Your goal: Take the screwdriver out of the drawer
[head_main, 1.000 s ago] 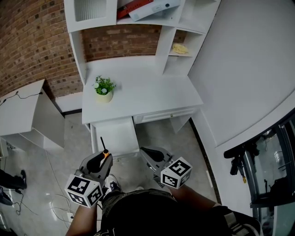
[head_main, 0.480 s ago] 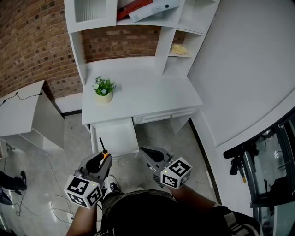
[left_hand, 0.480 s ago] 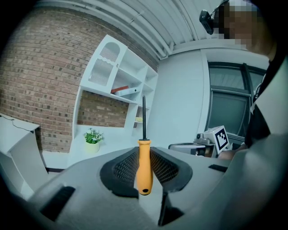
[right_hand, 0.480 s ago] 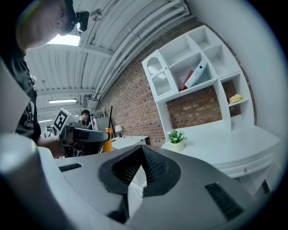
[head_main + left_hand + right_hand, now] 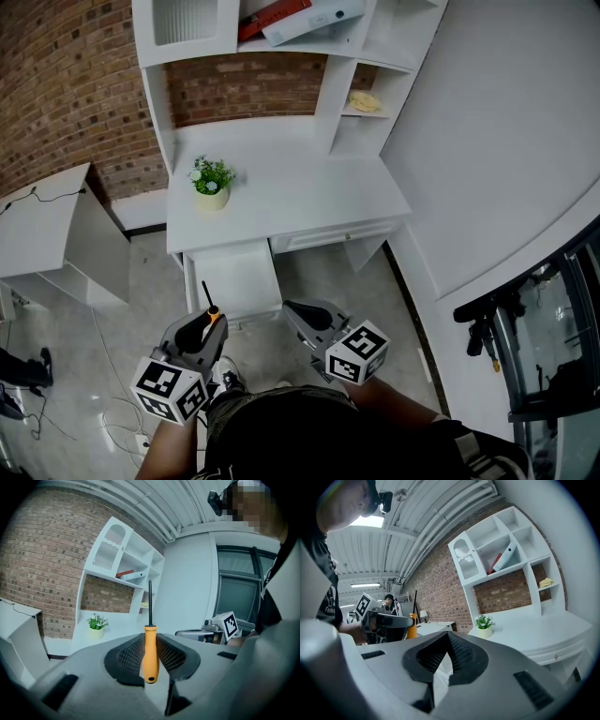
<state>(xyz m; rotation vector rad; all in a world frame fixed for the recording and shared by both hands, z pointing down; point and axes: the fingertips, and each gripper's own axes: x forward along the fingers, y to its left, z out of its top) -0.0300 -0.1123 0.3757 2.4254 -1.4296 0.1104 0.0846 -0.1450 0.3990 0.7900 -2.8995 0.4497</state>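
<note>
An orange-handled screwdriver (image 5: 150, 654) stands upright between the pads of my left gripper (image 5: 151, 644), its black shaft pointing up. In the head view the left gripper (image 5: 208, 321) is shut on the screwdriver (image 5: 215, 317) just in front of the open white drawer (image 5: 239, 278) under the desk's left side. Beside it my right gripper (image 5: 292, 307) is shut with nothing in it, its pads (image 5: 454, 651) meeting at the tip. From the right gripper (image 5: 449, 637) view, the left gripper (image 5: 389, 619) and the orange handle (image 5: 412, 626) show at the left.
A white desk (image 5: 309, 192) carries a small potted plant (image 5: 211, 181). Shelves above hold a red folder (image 5: 272, 16) and a yellow item (image 5: 367, 99). A low white table (image 5: 47, 234) stands at the left, cables (image 5: 117, 412) lie on the floor, and dark equipment (image 5: 487, 323) stands at the right.
</note>
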